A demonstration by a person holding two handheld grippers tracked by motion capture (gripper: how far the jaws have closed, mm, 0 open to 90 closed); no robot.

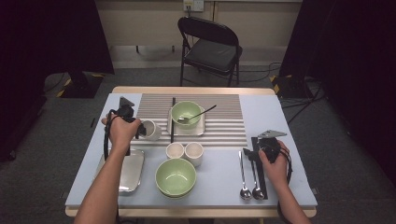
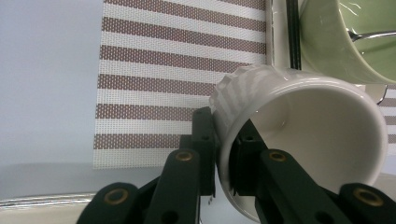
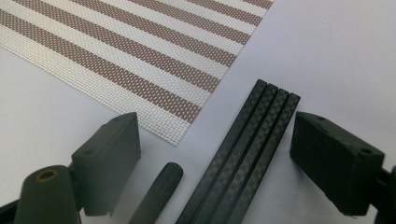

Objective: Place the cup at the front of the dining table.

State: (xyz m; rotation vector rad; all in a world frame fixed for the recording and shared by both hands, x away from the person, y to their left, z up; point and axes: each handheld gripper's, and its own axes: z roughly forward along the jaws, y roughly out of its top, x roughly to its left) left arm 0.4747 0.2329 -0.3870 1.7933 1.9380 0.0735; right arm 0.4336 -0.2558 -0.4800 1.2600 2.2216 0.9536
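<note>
My left gripper (image 1: 140, 129) is shut on the wall of a ribbed white cup (image 1: 151, 130), one jaw inside the rim and one outside. The white cup (image 2: 303, 135) is tilted with its mouth toward the camera, over the near left part of the striped placemat (image 2: 177, 70). My left gripper (image 2: 224, 154) pinches it near the rim. My right gripper (image 1: 255, 150) stands open at the table's right. In the right gripper view my right gripper (image 3: 219, 144) straddles black chopsticks (image 3: 247, 149) and a dark spoon handle (image 3: 159, 191), touching neither.
A green bowl (image 1: 186, 113) with a spoon stands on a metal tray at the mat's middle. In front are two white cups (image 1: 175, 150) and another green bowl (image 1: 175, 177). A metal tray (image 1: 130, 171) lies front left, two spoons (image 1: 243, 179) front right. A folding chair (image 1: 210, 46) stands behind.
</note>
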